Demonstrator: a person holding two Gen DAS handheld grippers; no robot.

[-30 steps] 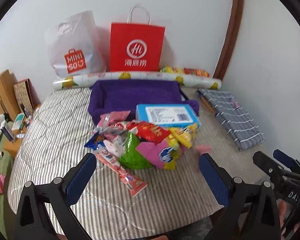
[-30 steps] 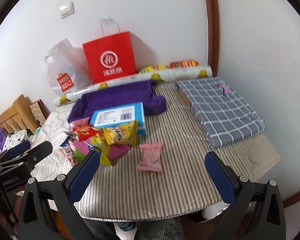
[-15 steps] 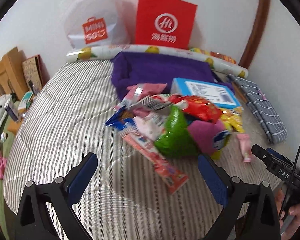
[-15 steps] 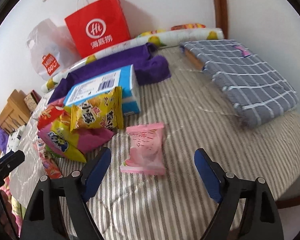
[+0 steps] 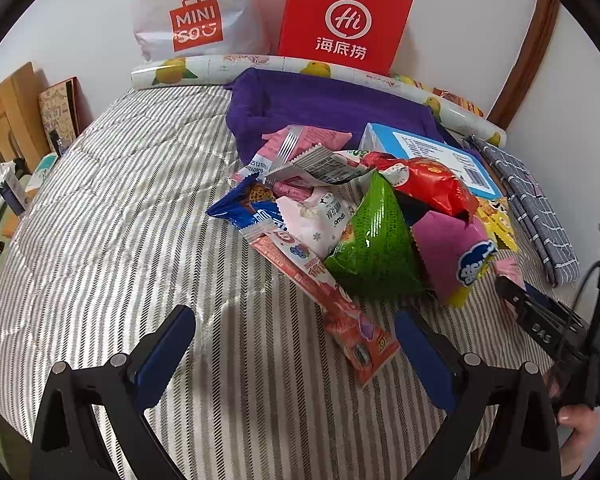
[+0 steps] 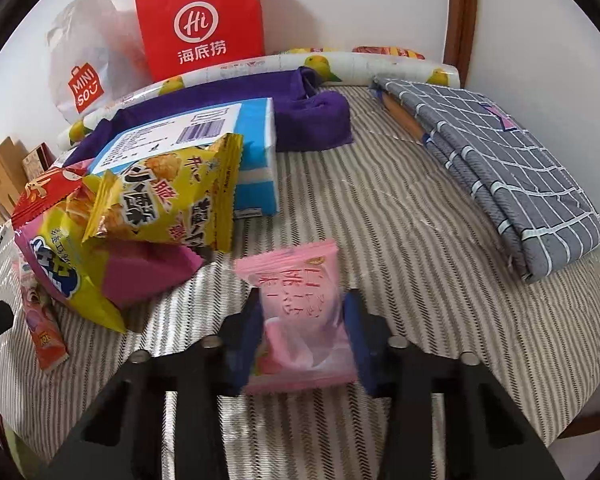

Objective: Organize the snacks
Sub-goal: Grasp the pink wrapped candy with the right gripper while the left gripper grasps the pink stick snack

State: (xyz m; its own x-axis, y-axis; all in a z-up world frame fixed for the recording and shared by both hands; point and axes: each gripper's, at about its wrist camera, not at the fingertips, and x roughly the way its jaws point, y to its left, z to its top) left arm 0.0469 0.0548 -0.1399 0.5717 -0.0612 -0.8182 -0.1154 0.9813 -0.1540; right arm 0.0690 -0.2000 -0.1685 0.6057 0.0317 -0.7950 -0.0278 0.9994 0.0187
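Observation:
A heap of snack packets lies on the striped cloth: a green bag, a red bag, a blue packet and a long red stick packet. My left gripper hangs open just in front of the heap, nothing between its fingers. Apart from the heap lies a pink snack packet. My right gripper is closing on it, both blue pads pressing its sides. A yellow bag leans on a blue box. Behind the box sits a purple fabric tray.
A red paper bag and a white plastic bag stand against the wall behind a lemon-print roll. A folded grey checked cloth lies at the right. Wooden furniture flanks the left edge.
Both grippers have sunk toward the cloth and come closer to the snacks. The right gripper's jaws went from wide open to closed around the pink packet. The left stays open.

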